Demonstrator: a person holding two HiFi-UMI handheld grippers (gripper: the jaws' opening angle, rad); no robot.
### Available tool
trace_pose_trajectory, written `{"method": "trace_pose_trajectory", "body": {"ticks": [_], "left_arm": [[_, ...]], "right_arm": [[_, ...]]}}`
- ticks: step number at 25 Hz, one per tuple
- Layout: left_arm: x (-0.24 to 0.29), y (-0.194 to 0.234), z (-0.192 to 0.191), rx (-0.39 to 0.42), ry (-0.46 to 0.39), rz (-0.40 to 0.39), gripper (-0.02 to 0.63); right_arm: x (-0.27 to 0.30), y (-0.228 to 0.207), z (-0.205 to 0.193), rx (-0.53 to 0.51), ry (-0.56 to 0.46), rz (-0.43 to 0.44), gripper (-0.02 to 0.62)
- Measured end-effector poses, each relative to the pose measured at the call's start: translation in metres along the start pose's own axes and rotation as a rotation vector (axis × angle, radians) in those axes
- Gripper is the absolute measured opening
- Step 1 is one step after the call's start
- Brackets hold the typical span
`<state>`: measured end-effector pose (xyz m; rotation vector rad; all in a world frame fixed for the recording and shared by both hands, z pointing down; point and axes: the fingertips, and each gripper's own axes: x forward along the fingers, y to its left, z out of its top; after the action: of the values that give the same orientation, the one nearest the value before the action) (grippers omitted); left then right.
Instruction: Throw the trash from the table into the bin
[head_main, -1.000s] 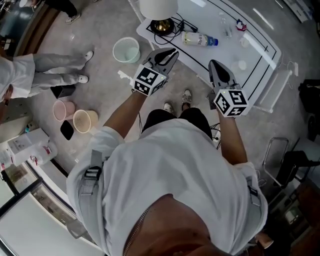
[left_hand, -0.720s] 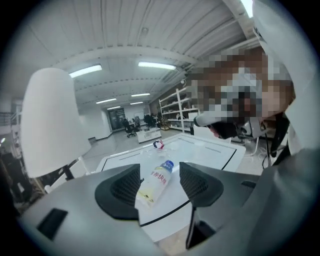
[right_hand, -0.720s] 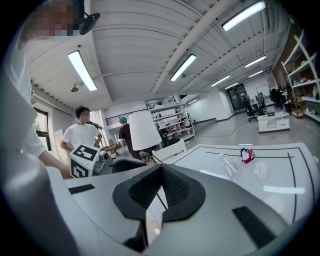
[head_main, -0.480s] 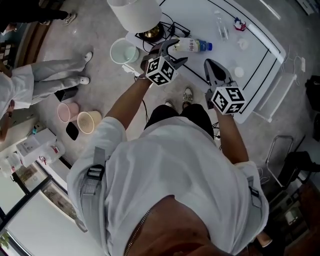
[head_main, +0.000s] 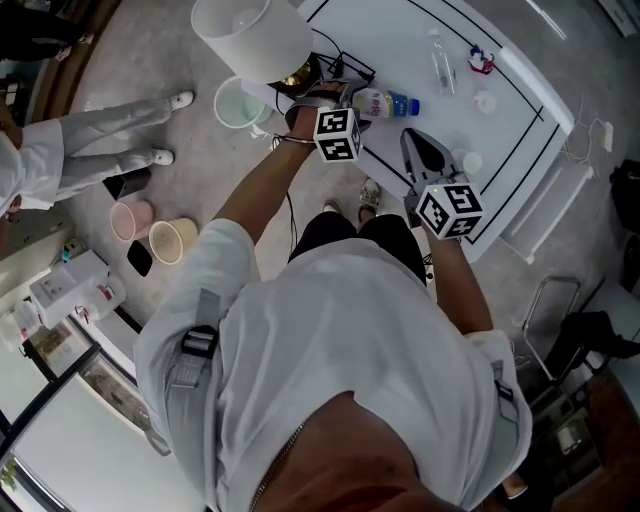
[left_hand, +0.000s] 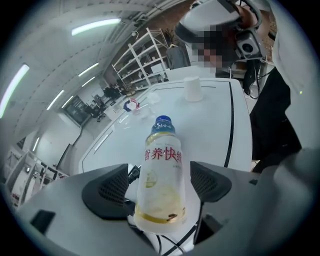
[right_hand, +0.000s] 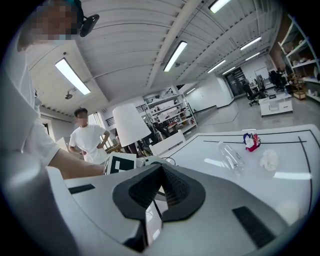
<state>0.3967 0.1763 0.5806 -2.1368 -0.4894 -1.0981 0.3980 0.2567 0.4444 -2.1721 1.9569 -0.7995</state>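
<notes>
A small milky drink bottle (left_hand: 162, 155) with a blue cap and red print lies near the corner of the white table (head_main: 420, 30). My left gripper (left_hand: 159, 187) straddles it. The jaws have just been opening, and both pads stand clear of the bottle's sides. From the head view the left gripper (head_main: 345, 97) sits at the bottle (head_main: 388, 102). My right gripper (head_main: 414, 140) hovers over the table's near edge, shut and empty. On the floor a pale green bin (head_main: 238, 105) is half hidden by a lamp shade (head_main: 250, 35).
More litter lies on the table: a clear bottle (head_main: 440, 62), a red and blue wrapper (head_main: 481, 60), crumpled paper (head_main: 486, 101) and a white cup (head_main: 466, 160). Black cables (head_main: 330, 68) trail by the lamp. Pink (head_main: 128, 220) and beige (head_main: 172, 241) bins and a person (head_main: 60, 150) are at left.
My left gripper has dropped and rolled toward the table corner, and its jaws have spread around the milky bottle. The right gripper has drifted slightly toward the table, still shut.
</notes>
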Motion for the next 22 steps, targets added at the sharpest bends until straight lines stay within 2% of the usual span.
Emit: {"method": "trace_pose_trajectory", "body": {"ticks": [4,7,13,22], "left_arm": [[0.013,-0.004,-0.005,0.019,0.042,-0.059,0.374],[0.021,-0.003,-0.013,0.016,0.063,-0.057,0.374],[0.023,-0.006,-0.009,-0.086,0.036,-0.069,0.348],[0.002,-0.013,-0.005,-0.217,-0.02,0.009,0.341]], "right_arm": [[0.004,-0.006,0.002,0.002,0.005,0.006,-0.009],[0.006,-0.009,0.004,0.003,0.006,0.01,-0.009],[0.007,-0.015,0.004,0.006,0.01,0.016,-0.009],[0.014,-0.022,0.01,-0.001,0.013,0.043,-0.009]]}}
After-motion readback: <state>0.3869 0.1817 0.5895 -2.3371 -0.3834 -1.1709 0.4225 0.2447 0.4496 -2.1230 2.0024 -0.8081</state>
